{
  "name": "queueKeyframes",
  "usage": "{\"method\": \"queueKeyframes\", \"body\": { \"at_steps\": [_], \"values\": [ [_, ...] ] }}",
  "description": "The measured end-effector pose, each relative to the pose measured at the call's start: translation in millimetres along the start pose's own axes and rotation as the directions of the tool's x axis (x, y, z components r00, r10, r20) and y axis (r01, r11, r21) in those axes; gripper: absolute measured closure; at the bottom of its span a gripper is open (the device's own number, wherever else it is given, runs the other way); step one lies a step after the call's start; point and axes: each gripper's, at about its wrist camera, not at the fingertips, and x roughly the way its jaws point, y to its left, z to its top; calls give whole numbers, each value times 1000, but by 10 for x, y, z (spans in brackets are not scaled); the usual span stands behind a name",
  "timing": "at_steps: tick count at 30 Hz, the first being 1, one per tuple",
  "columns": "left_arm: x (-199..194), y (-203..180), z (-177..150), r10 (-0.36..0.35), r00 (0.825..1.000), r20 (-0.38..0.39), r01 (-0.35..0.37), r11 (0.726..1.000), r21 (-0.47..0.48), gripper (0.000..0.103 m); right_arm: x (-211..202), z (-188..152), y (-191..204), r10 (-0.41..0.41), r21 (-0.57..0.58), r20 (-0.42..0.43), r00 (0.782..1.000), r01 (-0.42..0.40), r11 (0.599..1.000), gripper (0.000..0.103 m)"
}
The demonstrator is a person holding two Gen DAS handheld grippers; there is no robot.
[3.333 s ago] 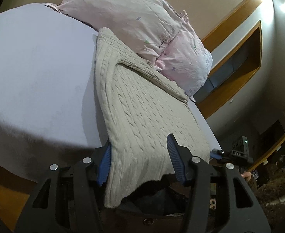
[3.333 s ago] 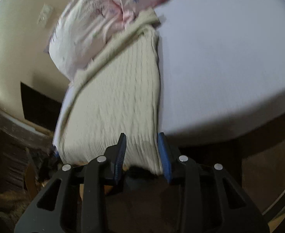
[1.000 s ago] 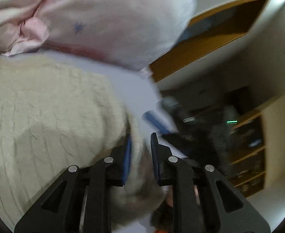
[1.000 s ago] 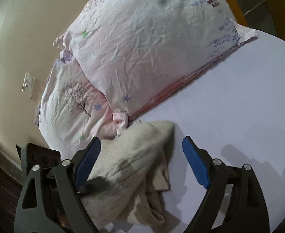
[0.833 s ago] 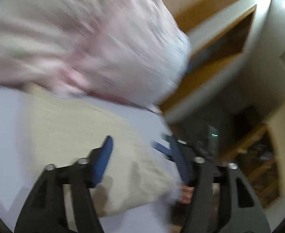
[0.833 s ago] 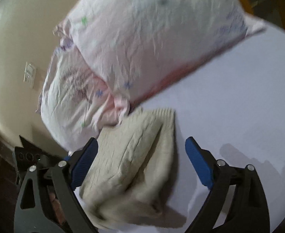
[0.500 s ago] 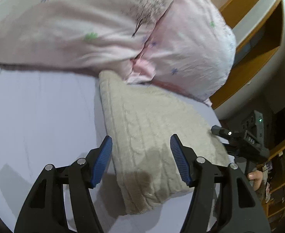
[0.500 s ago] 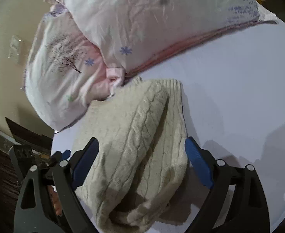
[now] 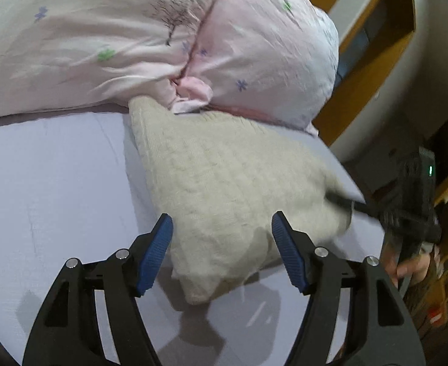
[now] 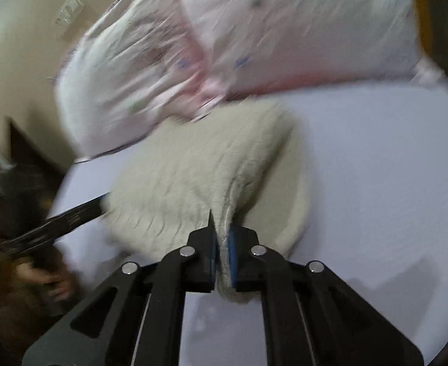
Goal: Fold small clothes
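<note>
A cream cable-knit sweater (image 9: 224, 189) lies folded on the lavender bed sheet (image 9: 56, 183), its far end against the pink pillows. My left gripper (image 9: 224, 250) is open, its blue pads either side of the sweater's near edge, holding nothing. In the right wrist view the sweater (image 10: 193, 177) is blurred; my right gripper (image 10: 221, 244) is shut on a pinched ridge of its near edge. The right gripper also shows at the right of the left wrist view (image 9: 407, 213), its finger reaching the sweater's right corner.
Two pink patterned pillows (image 9: 163, 36) lie along the head of the bed, also in the right wrist view (image 10: 224, 45). A wooden headboard frame and shelves (image 9: 376, 45) stand to the right. The bed's edge runs just right of the sweater.
The right gripper was open over the sweater half a second ago and has shut on its near edge. The left gripper stays open and has moved slightly closer.
</note>
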Motion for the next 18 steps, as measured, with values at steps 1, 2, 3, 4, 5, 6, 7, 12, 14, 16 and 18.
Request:
{"method": "queueKeyframes", "body": {
  "at_steps": [1,2,3,4,5,6,7,12,14,16,18],
  "values": [
    [17,-5,-13,6,1000,-5,-6,1000,7,35,51,26,-117,-12,46,-19,1000,13,999,97],
    [18,5,-20,3,1000,-5,-3,1000,2,35,102,30,-150,-3,51,-48,999,5,999,97],
    [7,27,-11,-2,1000,2,2,1000,-10,35,127,19,-160,57,66,-68,996,-53,996,96],
    [-10,60,13,-8,1000,14,8,1000,-26,35,100,38,-178,112,93,-59,992,-106,990,93],
    [-35,115,60,-19,999,35,21,998,-57,33,50,79,-226,168,133,-37,985,-161,978,86],
    [-47,165,101,-30,998,52,34,996,-88,28,10,124,-282,207,171,-2,978,-203,964,66],
    [-43,220,147,-37,997,69,46,992,-120,17,-28,199,-350,223,206,40,974,-226,952,48],
    [288,427,359,-62,998,-8,58,962,-267,13,391,478,-470,274,314,-50,960,-245,917,12],
    [430,430,371,-69,996,-50,52,957,-284,13,526,466,-450,256,313,-91,963,-216,925,12],
    [538,418,356,-69,994,-85,42,957,-287,12,623,419,-426,256,309,-125,959,-208,928,12],
    [570,375,348,-70,995,-71,49,963,-266,11,705,363,-423,272,316,-149,951,-215,924,18]
  ]
}}
